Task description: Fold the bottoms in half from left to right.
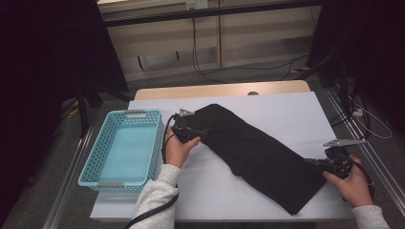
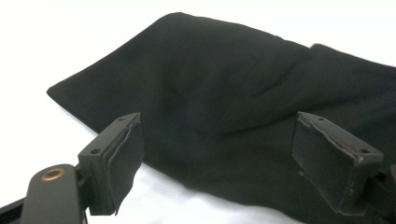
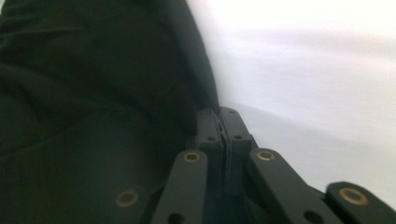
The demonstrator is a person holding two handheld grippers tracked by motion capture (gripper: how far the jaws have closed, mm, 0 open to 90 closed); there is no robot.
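Lying slantwise across the white bench [image 1: 286,114], black folded garment [image 1: 258,155], one end near the blue basket [image 1: 125,148], the other toward the near right corner. Reaching in from the bottom left, left hand [image 1: 177,149] in a pale sleeve [image 1: 155,198], wrist turned inward, aiming the left tool [image 1: 198,132] level at the garment's upper-left end. Standing wide apart, both padded jaws in the left gripper view, left tool [image 2: 217,154] with the cloth's edge lying between the pads, nothing pinched. Curling around the right tool [image 1: 319,164], right hand [image 1: 353,183] resting at the bench's right edge, pointing left into the lower end of the cloth. Pressing tight together, jaws of the right tool [image 3: 222,133], apparently clamping the garment's edge [image 3: 93,116] beside bare bench.
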